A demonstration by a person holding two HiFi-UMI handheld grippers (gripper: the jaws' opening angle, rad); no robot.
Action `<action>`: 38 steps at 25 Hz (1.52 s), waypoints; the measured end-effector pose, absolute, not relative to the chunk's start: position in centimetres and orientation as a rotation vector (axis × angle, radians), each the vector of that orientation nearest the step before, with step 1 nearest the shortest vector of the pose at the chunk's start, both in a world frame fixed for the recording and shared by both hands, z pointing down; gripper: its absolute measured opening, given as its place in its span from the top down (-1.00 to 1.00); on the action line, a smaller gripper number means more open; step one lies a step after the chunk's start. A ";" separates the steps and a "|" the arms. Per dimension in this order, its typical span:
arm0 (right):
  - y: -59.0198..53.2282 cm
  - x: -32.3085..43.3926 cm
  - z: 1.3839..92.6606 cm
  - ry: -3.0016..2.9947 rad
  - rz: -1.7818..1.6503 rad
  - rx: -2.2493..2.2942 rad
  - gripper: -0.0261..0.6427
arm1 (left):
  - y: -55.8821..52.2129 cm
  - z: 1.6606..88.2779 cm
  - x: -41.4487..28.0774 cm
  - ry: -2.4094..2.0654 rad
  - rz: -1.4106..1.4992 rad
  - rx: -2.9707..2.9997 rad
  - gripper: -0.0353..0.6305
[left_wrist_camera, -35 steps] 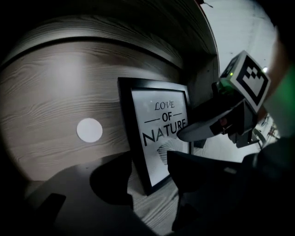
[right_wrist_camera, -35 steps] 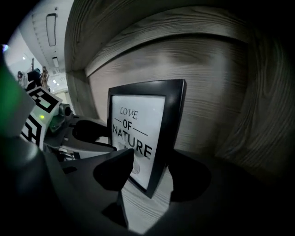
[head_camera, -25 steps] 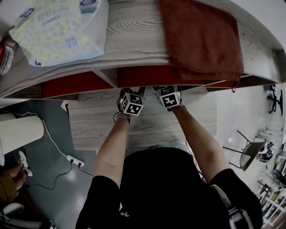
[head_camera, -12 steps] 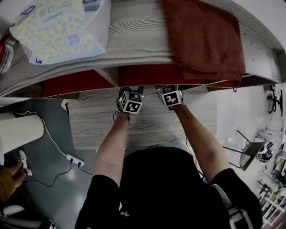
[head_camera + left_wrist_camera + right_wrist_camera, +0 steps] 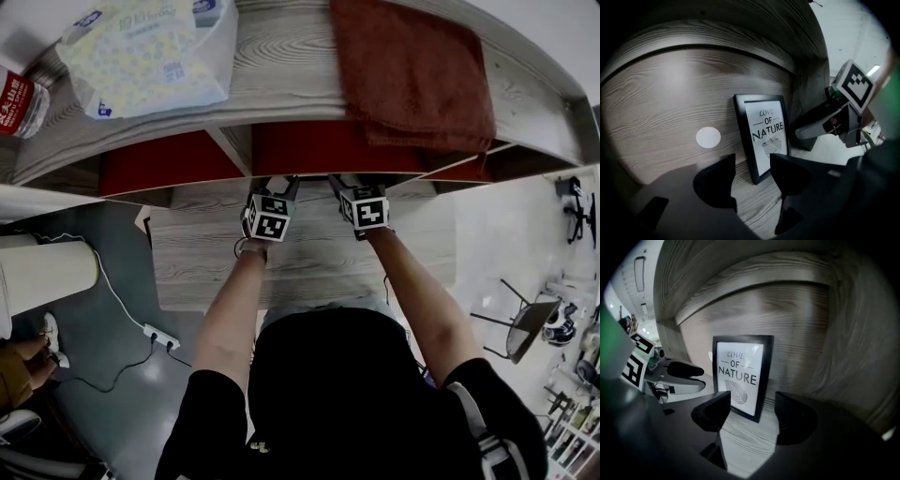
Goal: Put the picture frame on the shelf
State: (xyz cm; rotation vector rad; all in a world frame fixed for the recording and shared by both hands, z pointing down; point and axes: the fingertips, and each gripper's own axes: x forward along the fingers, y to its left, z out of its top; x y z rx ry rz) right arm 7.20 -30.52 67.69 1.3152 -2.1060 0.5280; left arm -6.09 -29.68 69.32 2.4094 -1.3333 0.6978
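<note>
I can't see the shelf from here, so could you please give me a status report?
Left gripper open, empty. Right gripper jaws just opening, empty. Frame standing on shelf, by back wall. Nothing in the way.

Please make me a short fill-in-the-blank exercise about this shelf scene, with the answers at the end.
1. The picture frame stands on the shelf, and its print reads "Love of ____".
2. The left gripper is ____ and holds nothing.
3. In the head view, on top of the shelf, the towel lies to the ____ of the tissue pack.
Answers: Nature; open; right.
</note>
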 end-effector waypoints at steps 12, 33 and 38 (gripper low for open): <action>-24.1 8.0 61.2 -2.290 0.630 1.285 0.83 | -23.1 59.9 -6.7 -1.303 0.387 2.412 0.62; -12.8 12.3 49.2 -2.524 0.705 1.208 0.91 | -11.6 46.6 -2.8 -1.224 0.172 2.494 0.87; -11.2 12.5 47.3 -2.571 0.695 1.193 0.91 | -10.8 45.8 -2.4 -1.236 0.163 2.496 0.87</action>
